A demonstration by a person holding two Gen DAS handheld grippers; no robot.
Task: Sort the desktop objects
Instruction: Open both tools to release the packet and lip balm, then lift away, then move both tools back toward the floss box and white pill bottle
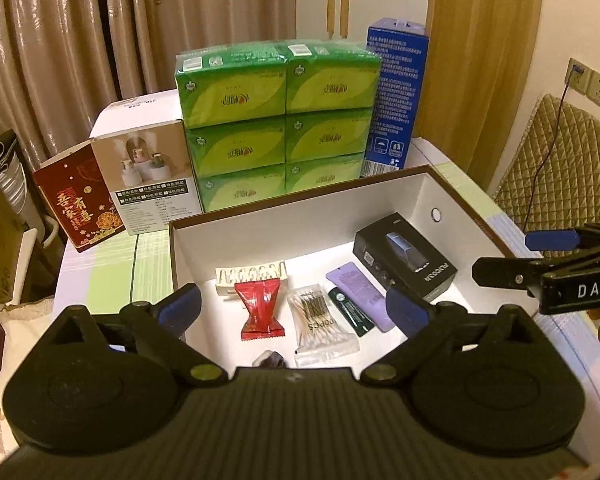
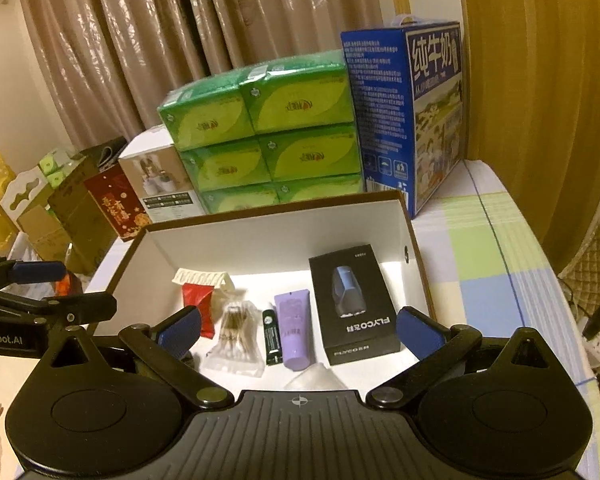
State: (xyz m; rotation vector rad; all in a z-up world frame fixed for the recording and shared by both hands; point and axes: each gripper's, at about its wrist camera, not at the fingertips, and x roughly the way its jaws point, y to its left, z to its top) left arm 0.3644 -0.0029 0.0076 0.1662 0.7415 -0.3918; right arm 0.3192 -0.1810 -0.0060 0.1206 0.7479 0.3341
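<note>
Packets, tubes and a black carton (image 2: 350, 304) lie inside the open box (image 2: 276, 236) on the table (image 2: 488, 264): light and soft, except the stiff carton, best pinched across its narrow sides. Both grippers (image 1: 294, 308) (image 2: 298, 330) hover with jaws spread, empty.

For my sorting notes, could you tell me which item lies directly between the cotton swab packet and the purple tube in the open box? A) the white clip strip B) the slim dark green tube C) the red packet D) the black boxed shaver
B: the slim dark green tube lies between the cotton swab packet and the purple tube.
</note>
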